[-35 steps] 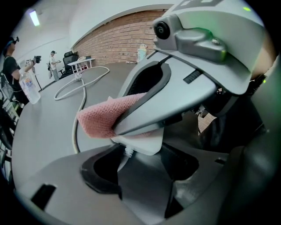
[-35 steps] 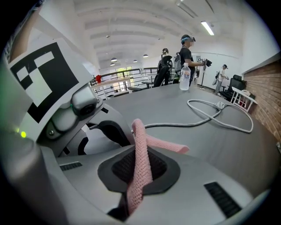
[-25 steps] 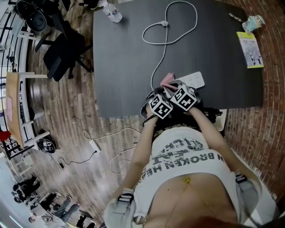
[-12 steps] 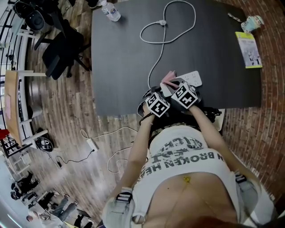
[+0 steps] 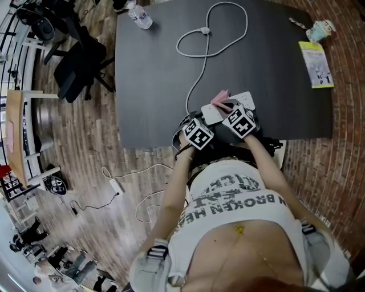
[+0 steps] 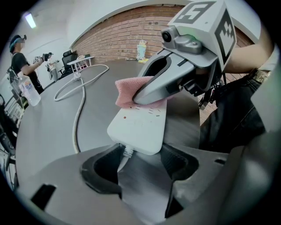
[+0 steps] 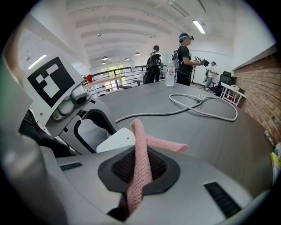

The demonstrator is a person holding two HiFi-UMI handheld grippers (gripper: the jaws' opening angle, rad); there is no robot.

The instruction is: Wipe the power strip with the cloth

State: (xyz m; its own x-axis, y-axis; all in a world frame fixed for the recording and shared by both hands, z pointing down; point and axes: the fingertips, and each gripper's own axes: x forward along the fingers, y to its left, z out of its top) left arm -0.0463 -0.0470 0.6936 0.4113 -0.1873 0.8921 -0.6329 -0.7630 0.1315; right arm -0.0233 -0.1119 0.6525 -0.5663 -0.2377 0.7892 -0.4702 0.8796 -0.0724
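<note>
A white power strip (image 6: 140,125) lies slanted near the dark table's front edge, its cable end between my left gripper's (image 6: 140,158) wide-set jaws, which look shut on it. My right gripper (image 6: 140,96) comes in from the right, shut on a pink cloth (image 6: 125,92) pressed against the strip's far half. In the right gripper view the cloth (image 7: 140,149) sticks up from between the jaws of the right gripper (image 7: 138,169), with the strip (image 7: 116,138) and left gripper (image 7: 94,127) just behind. From the head view, the strip (image 5: 242,100), cloth (image 5: 219,98) and both grippers, left (image 5: 205,121) and right (image 5: 228,109), are bunched together.
The strip's white cable (image 5: 211,34) loops across the table (image 5: 154,85) to the far side. A water bottle (image 5: 140,16) stands at the far left corner, a yellow booklet (image 5: 315,64) and a small cup (image 5: 319,28) at the far right. An office chair (image 5: 80,63) is left of the table.
Both grippers have shifted a little left. The power strip's near end has slid left with them, and the cloth stays against it.
</note>
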